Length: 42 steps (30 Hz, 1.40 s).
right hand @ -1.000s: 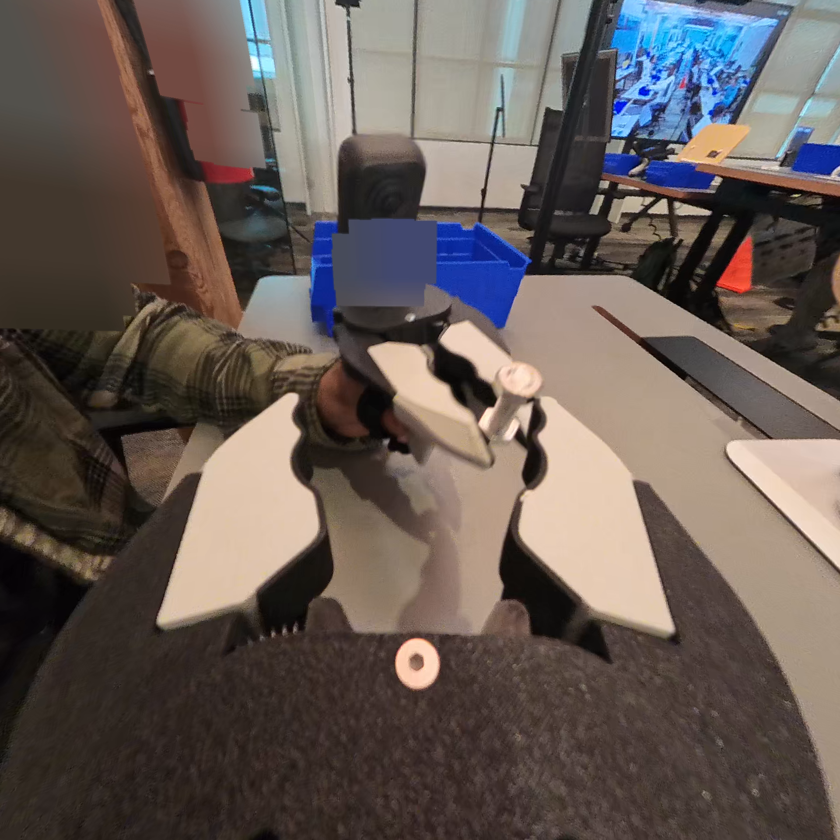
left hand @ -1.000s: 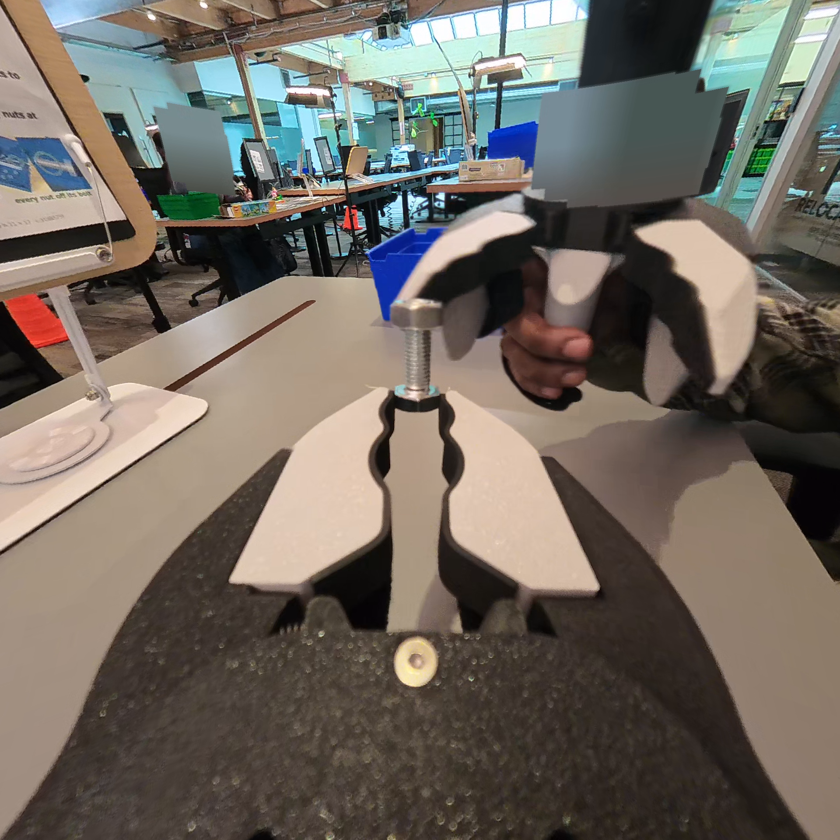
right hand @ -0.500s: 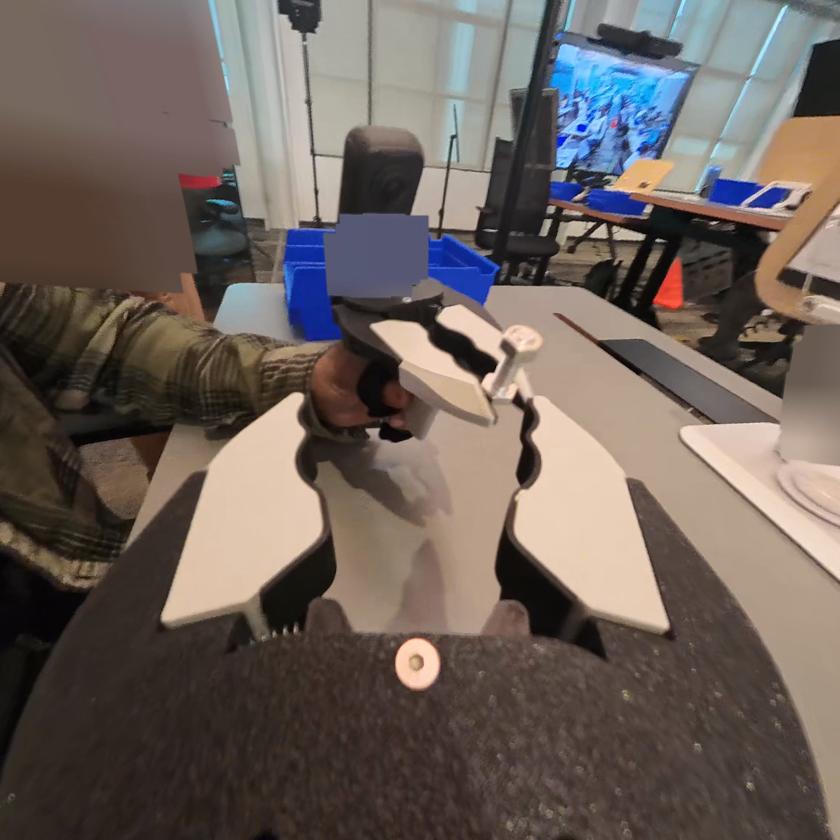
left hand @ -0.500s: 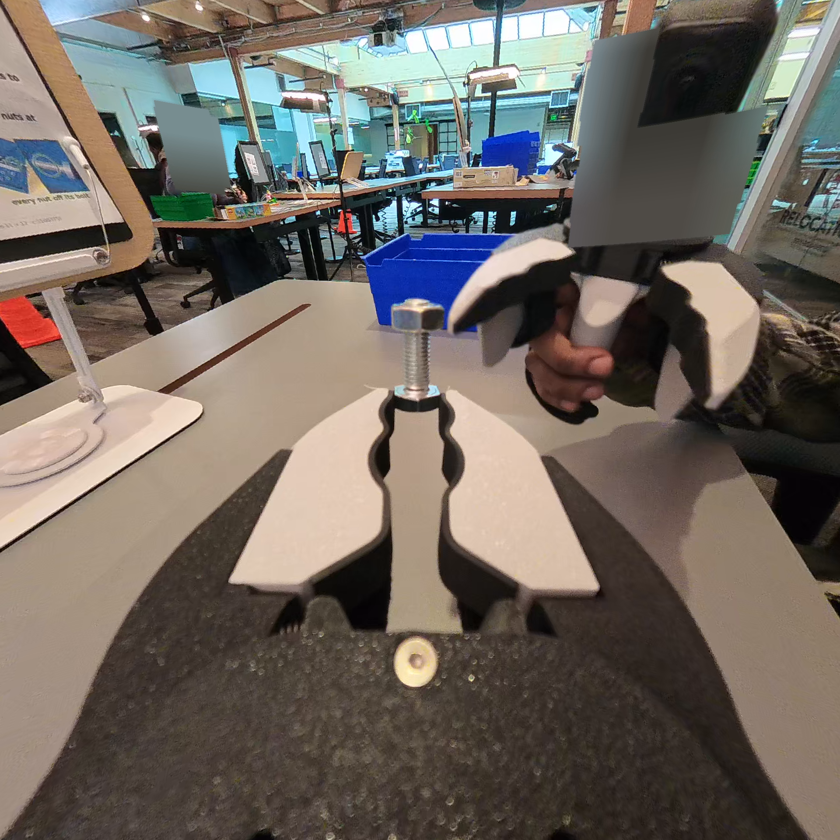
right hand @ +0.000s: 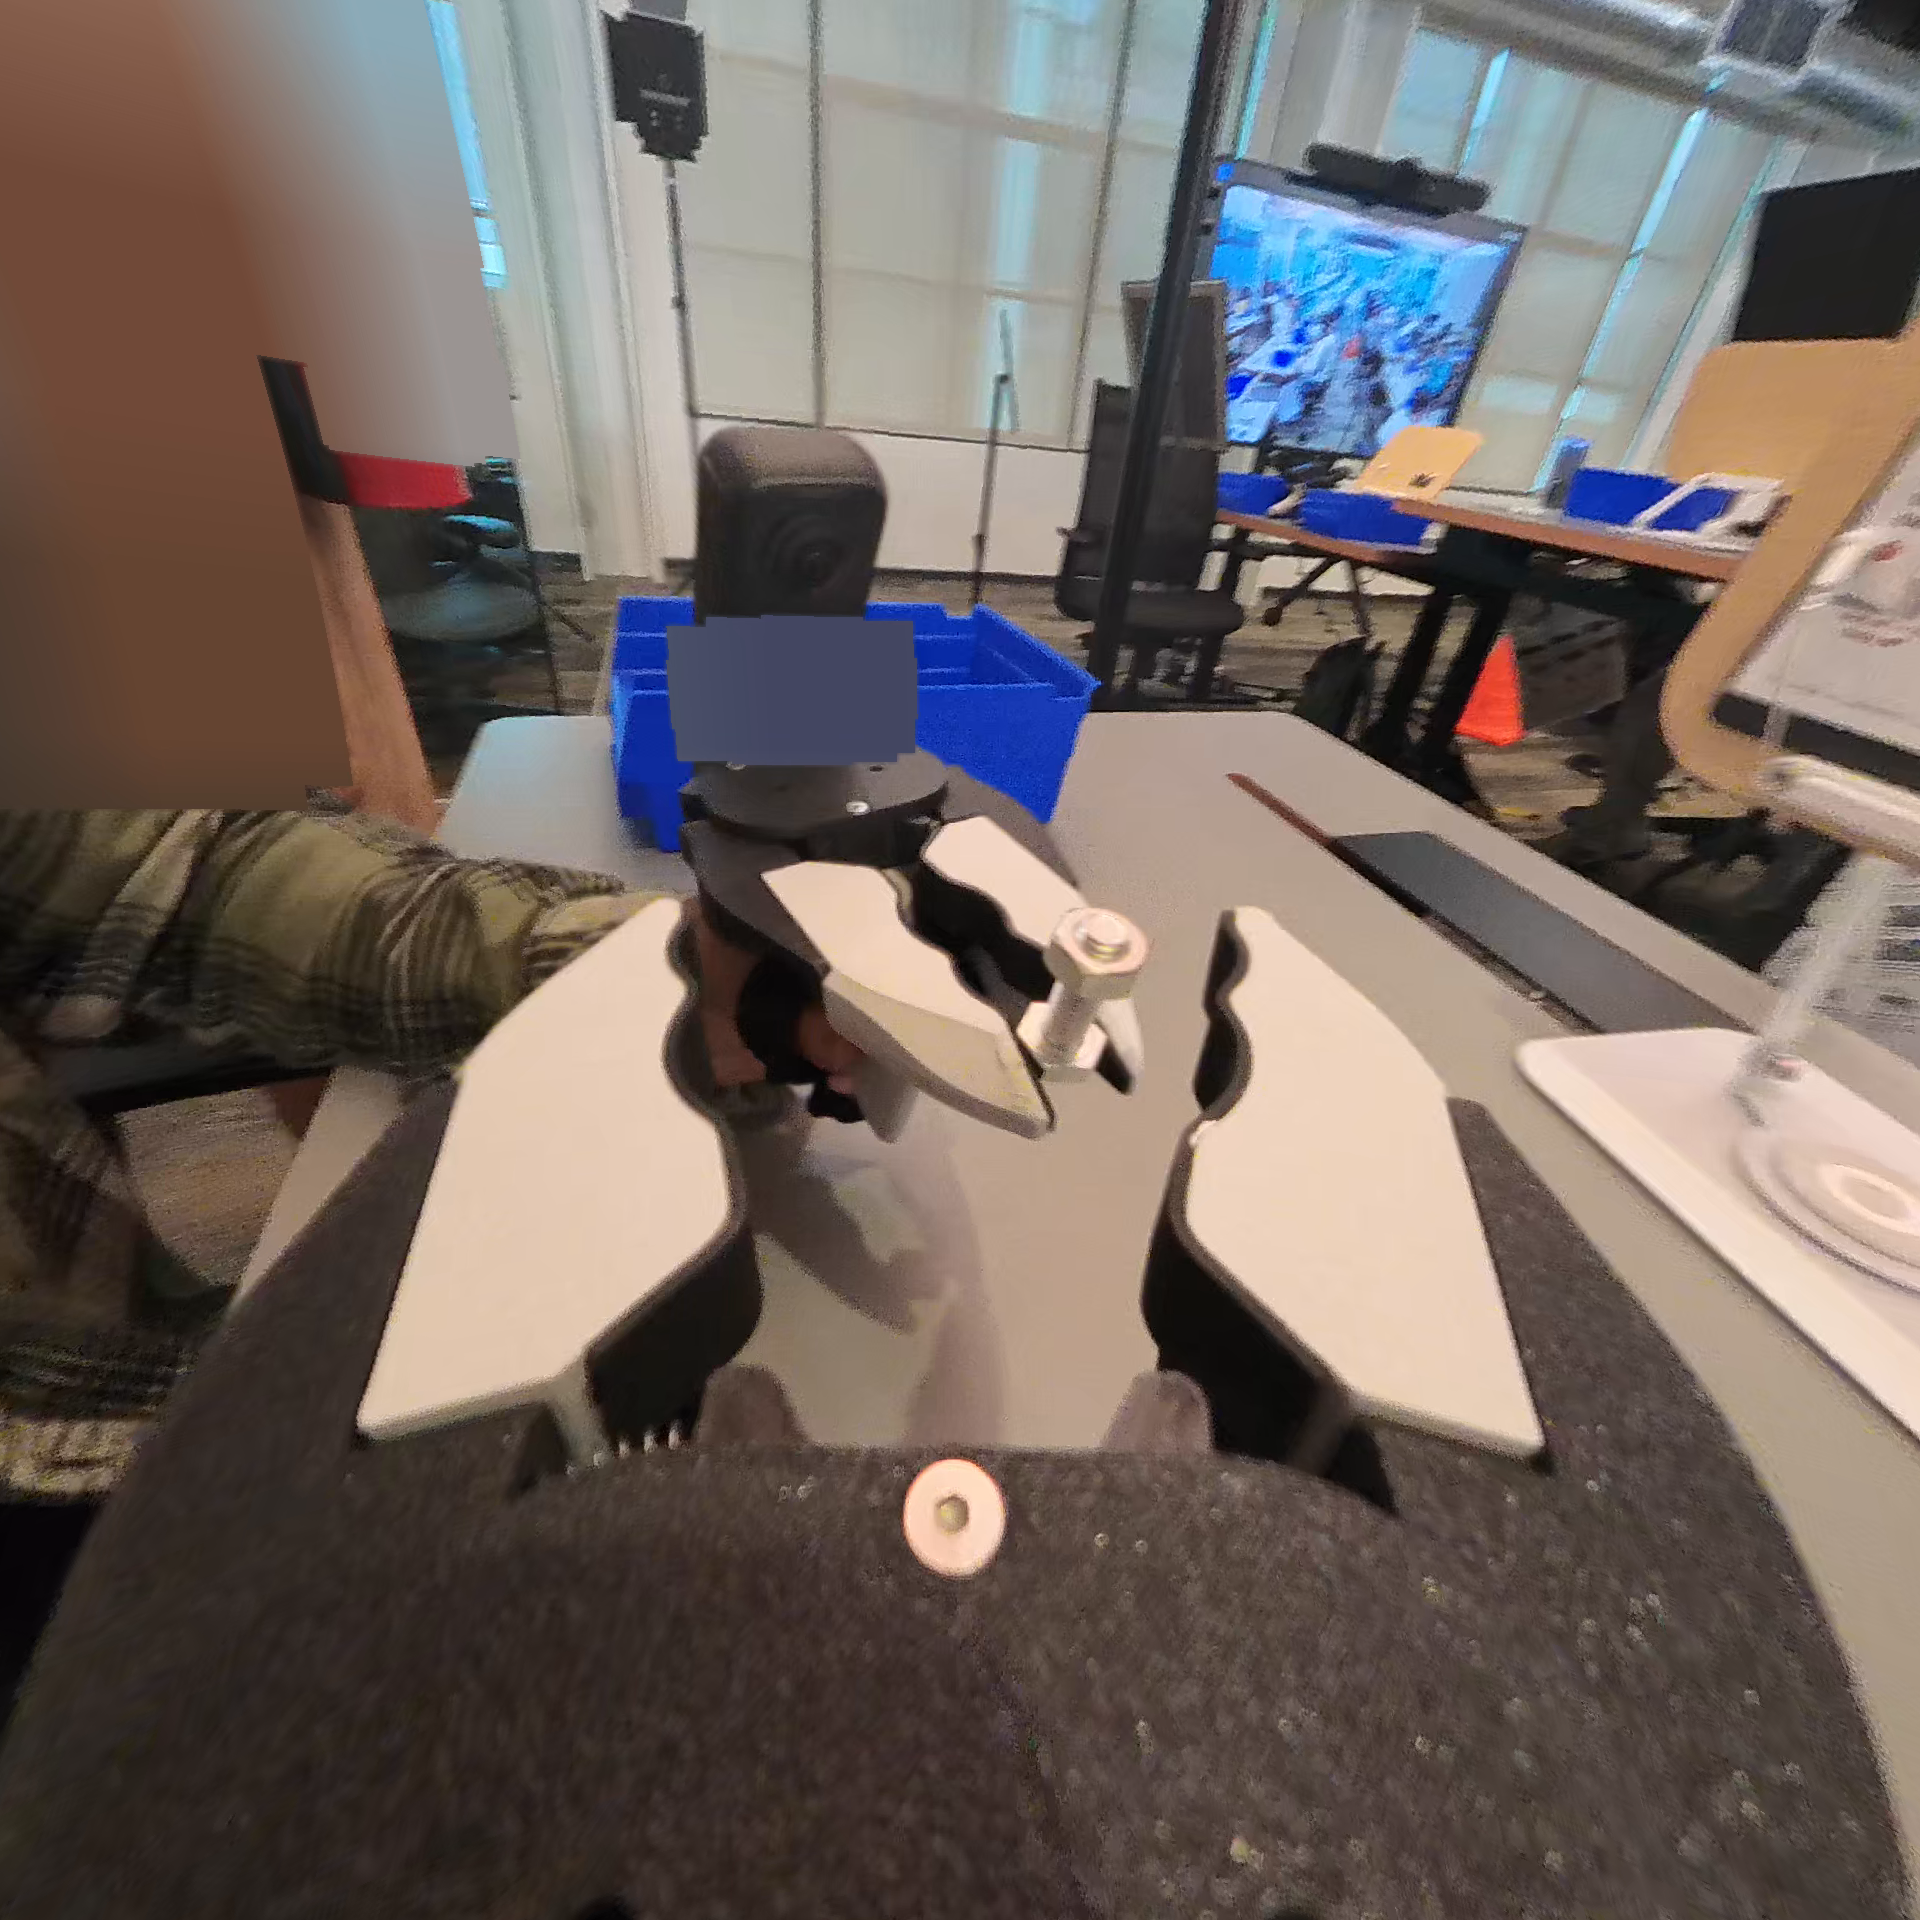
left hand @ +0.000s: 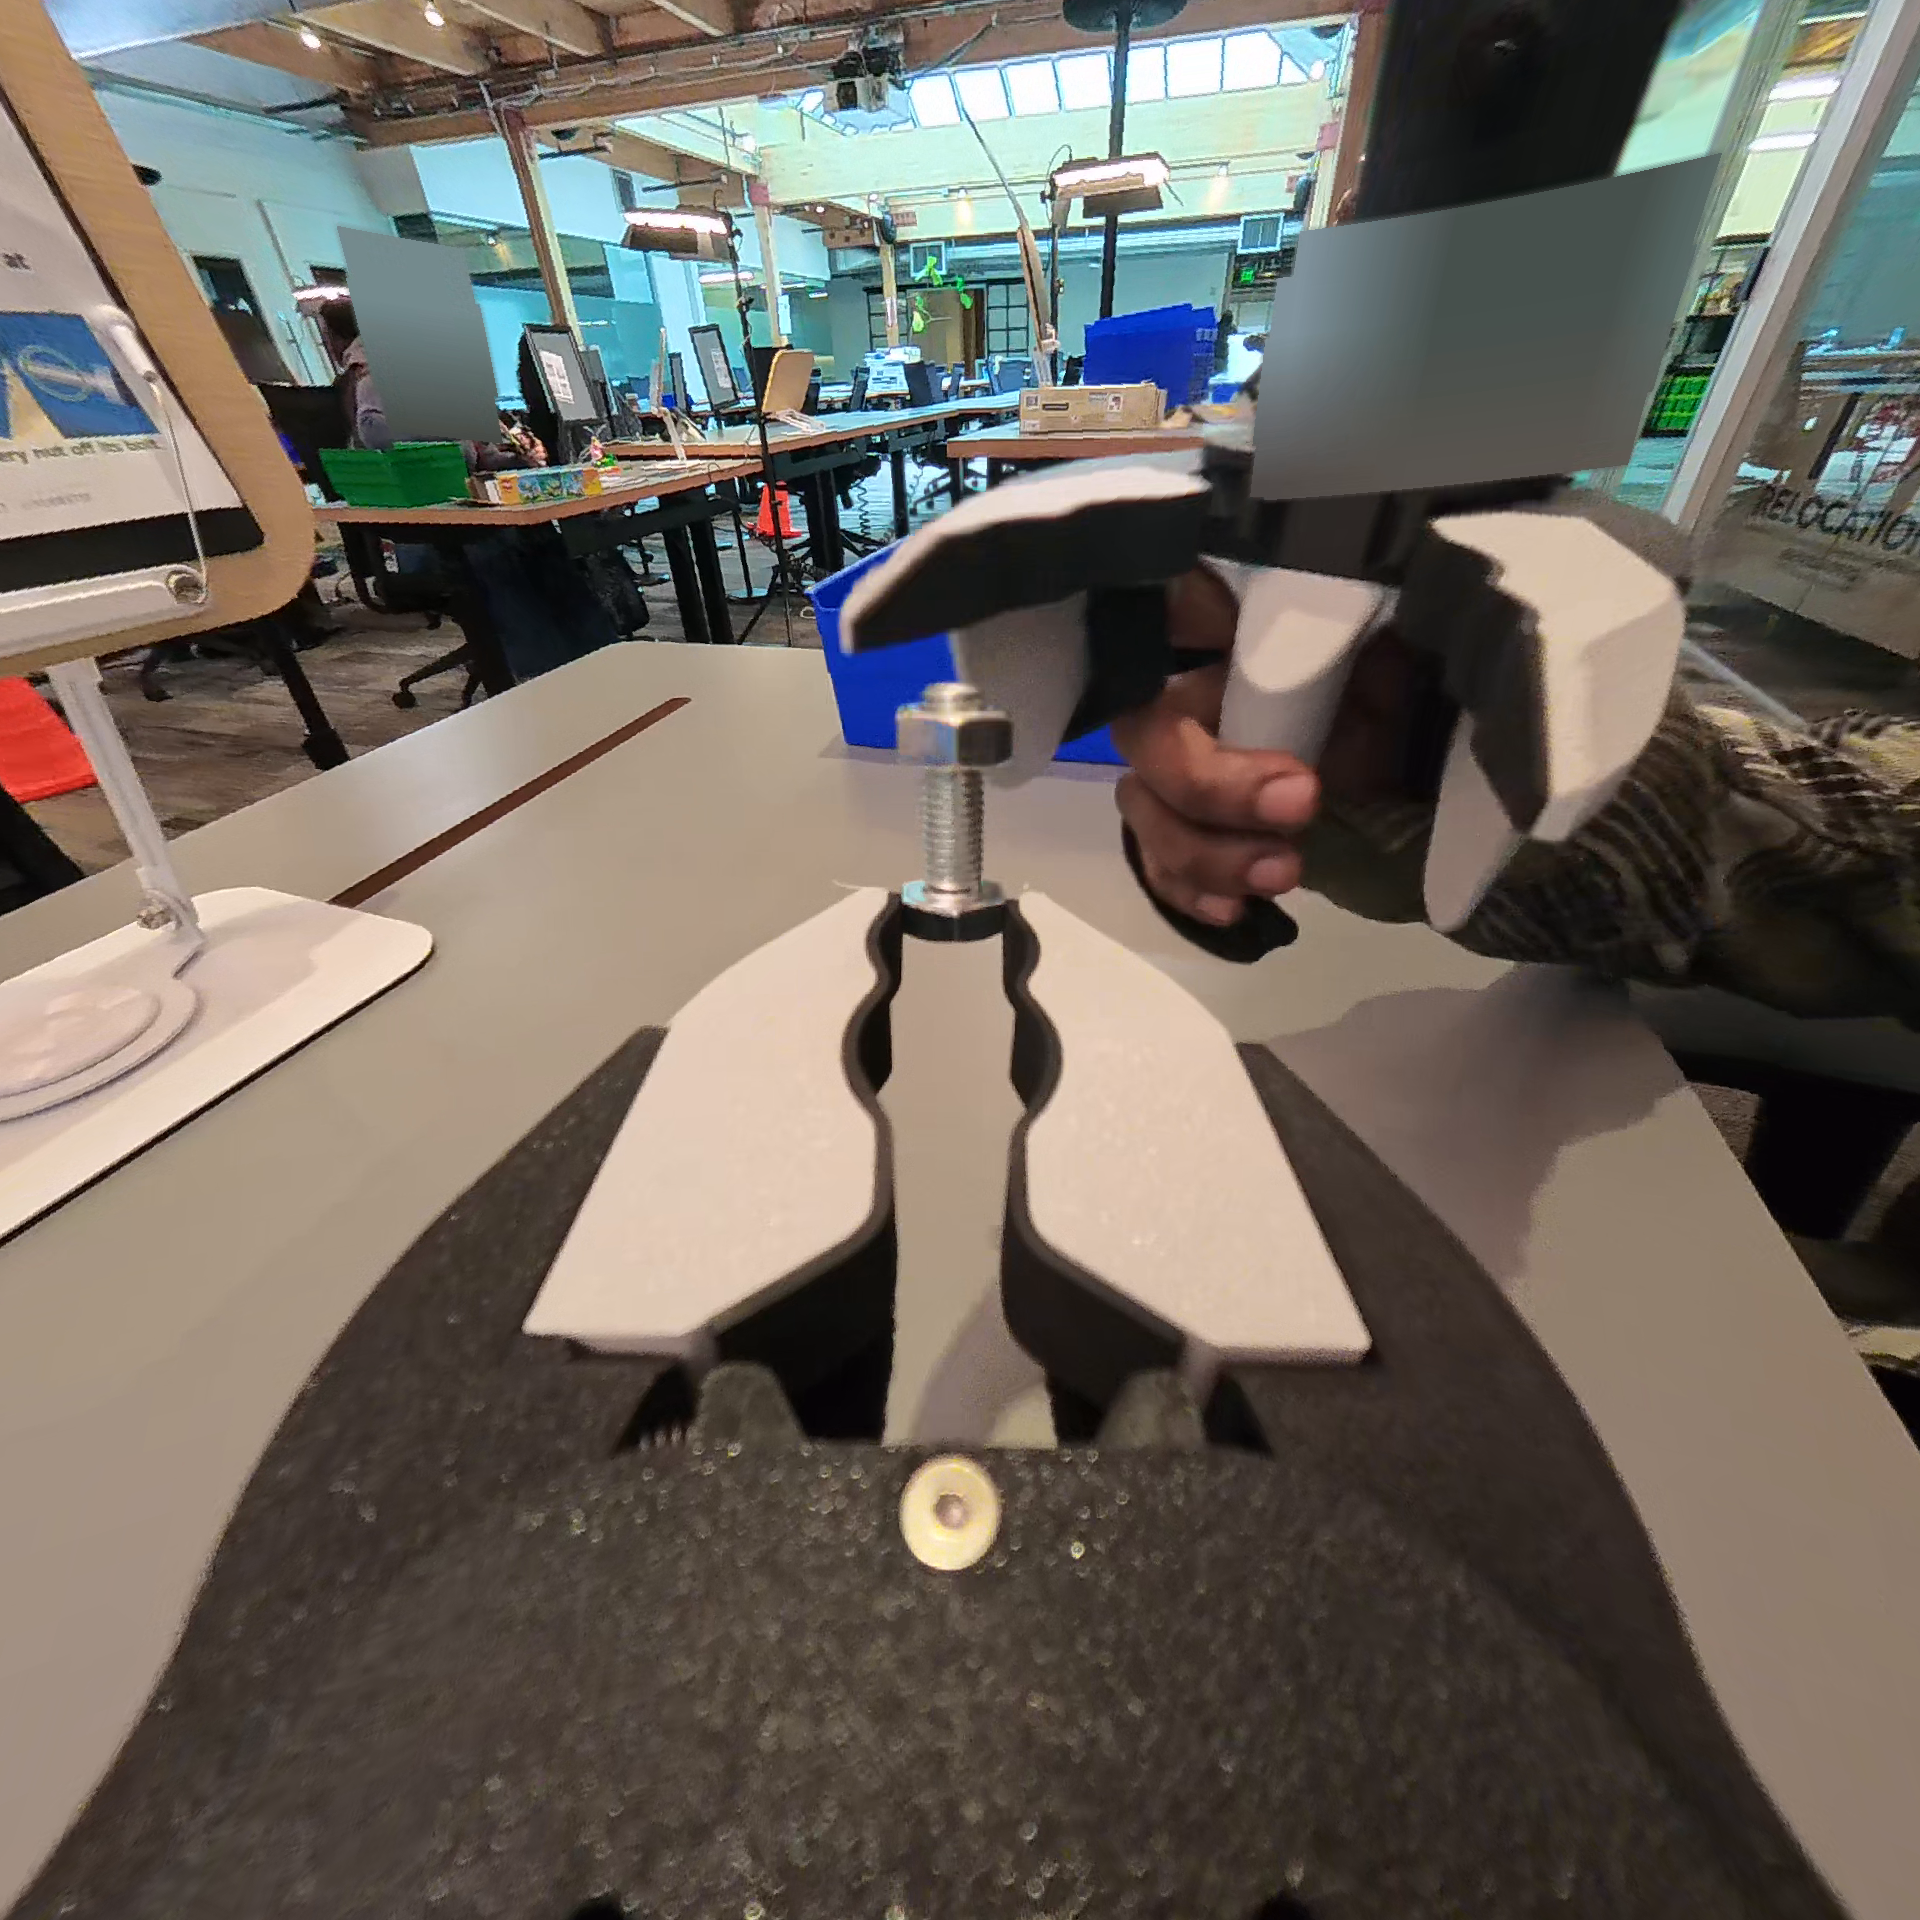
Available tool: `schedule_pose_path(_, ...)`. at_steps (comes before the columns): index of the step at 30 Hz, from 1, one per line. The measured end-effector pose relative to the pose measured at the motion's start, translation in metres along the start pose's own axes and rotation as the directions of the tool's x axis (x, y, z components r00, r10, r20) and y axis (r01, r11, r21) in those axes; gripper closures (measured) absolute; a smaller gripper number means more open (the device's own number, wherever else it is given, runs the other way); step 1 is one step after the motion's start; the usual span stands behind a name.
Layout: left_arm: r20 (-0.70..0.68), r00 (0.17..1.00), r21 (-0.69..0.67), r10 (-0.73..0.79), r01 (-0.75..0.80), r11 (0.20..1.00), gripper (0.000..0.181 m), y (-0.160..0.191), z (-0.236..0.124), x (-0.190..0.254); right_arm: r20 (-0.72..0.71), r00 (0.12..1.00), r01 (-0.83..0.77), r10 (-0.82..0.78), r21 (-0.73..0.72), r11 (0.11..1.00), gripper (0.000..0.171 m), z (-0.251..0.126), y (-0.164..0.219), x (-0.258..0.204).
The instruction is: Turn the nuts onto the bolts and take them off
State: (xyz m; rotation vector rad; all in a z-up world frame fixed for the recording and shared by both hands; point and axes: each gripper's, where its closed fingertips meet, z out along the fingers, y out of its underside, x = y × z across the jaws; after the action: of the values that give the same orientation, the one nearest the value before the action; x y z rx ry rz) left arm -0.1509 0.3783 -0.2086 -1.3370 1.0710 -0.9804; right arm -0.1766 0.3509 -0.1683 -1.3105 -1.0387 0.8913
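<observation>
Left tongs [left hand: 951, 920] clenched on the bolt [left hand: 953, 831] at its lower end, near frame centre in the left wrist view; long axis upright above the table [left hand: 644, 831]. Nut [left hand: 953, 736] sits at the bolt's top. Right tongs [right hand: 951, 997] spread wide, empty; nut lies straight ahead between their tips, slightly right of centre. Right tongs likely close on it next.

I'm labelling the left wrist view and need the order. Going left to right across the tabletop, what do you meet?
White stand base → bolt held upright in the left gripper, nut near its top → hand holding the right gripper → plaid sleeve.
</observation>
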Motion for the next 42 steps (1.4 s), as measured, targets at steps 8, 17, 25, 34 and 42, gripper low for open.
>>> schedule_pose_path(8, 0.012, 1.000, -0.002, -0.010, 0.010, 1.000, 0.163, -0.001, -0.003, -0.005, -0.060, 0.998, 0.017, -0.016, 0.009, 1.000, 0.077, -0.014, 0.001, -0.007)
schedule_pose_path(17, 0.026, 1.000, 0.001, -0.018, 0.018, 1.000, 0.163, -0.002, -0.004, -0.008, -0.043, 0.999, 0.015, -0.016, -0.009, 1.000, 0.081, -0.015, 0.012, -0.025)
schedule_pose_path(25, 0.016, 1.000, -0.010, -0.001, 0.001, 1.000, 0.163, 0.000, -0.001, -0.001, -0.016, 1.000, -0.027, 0.027, 0.009, 1.000, 0.068, 0.004, 0.007, -0.017)
schedule_pose_path(34, 0.001, 1.000, 0.008, -0.003, 0.003, 1.000, 0.163, -0.003, 0.000, 0.002, 0.020, 0.999, -0.034, 0.034, -0.020, 0.999, 0.079, 0.011, 0.008, -0.010)
schedule_pose_path(42, 0.008, 1.000, -0.001, -0.010, 0.010, 1.000, 0.163, -0.001, -0.001, -0.002, -0.074, 0.997, 0.006, -0.004, 0.026, 1.000, 0.073, -0.003, 0.003, -0.002)
